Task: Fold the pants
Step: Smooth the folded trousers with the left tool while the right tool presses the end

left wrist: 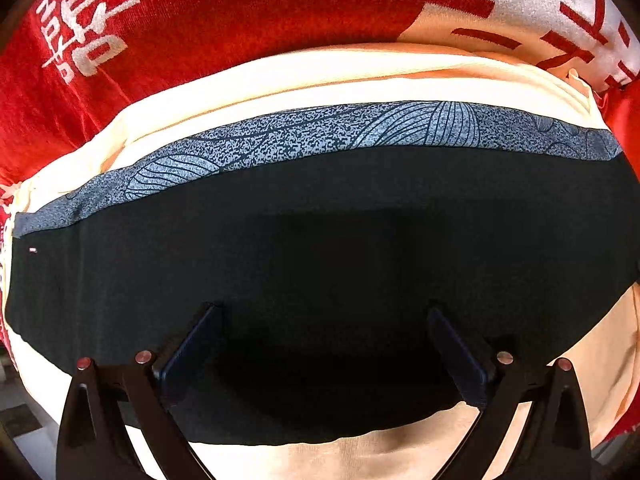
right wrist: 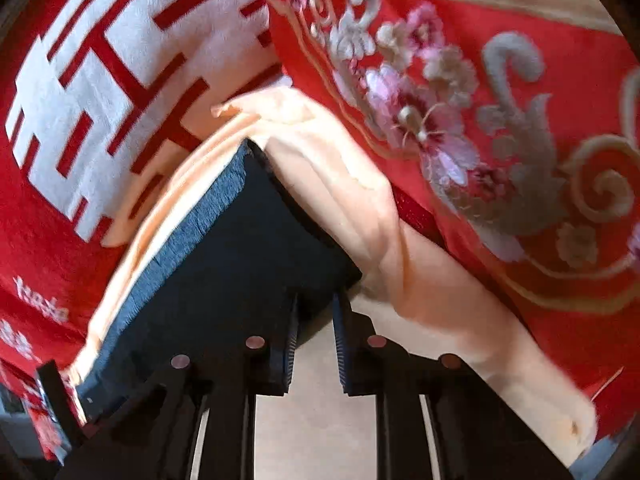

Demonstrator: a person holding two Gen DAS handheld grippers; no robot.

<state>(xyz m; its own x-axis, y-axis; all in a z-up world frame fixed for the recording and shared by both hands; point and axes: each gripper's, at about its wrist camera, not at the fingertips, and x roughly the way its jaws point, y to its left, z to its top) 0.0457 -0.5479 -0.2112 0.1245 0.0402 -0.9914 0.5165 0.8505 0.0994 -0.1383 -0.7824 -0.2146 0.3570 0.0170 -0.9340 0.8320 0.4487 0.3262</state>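
The dark navy pants [left wrist: 320, 232] lie folded on a pale peach cloth [left wrist: 280, 76], with a grey-blue patterned waistband [left wrist: 320, 132] along their far edge. My left gripper [left wrist: 324, 320] is open, its fingers spread wide just above the dark fabric, holding nothing. In the right wrist view the pants [right wrist: 240, 248] show as a dark wedge with the blue band [right wrist: 192, 224] on the left. My right gripper [right wrist: 316, 304] stands at the pants' near corner, jaws close together with a narrow gap; the view is blurred and whether it grips cloth is unclear.
A red bedspread [left wrist: 220, 12] with white characters lies under the peach cloth. In the right wrist view the red spread carries embroidered flowers [right wrist: 432, 128] and gold scrolls at the right. The peach cloth [right wrist: 440, 288] bunches in folds beside the pants.
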